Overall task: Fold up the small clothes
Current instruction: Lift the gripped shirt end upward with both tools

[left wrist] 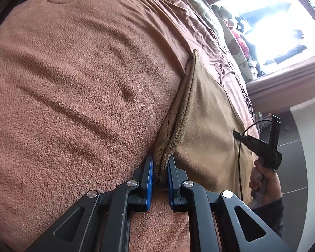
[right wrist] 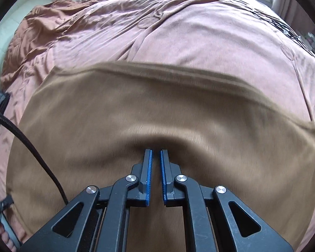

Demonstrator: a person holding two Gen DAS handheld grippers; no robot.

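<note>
Pink bedspread (right wrist: 199, 42) — one tan garment (right wrist: 136, 109), both grippers pinching its edge.

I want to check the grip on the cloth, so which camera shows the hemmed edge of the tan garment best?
The left wrist view: the tan garment shows its stitched hem sharply, running into the left gripper, which pinches it. The right wrist view shows only a motion-blurred spread of cloth around the right gripper, no hem.

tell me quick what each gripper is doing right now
Left gripper: shut on the hemmed edge of the tan knit garment.
Right gripper: jaws nearly together over the garment; grip cannot be told.
</note>
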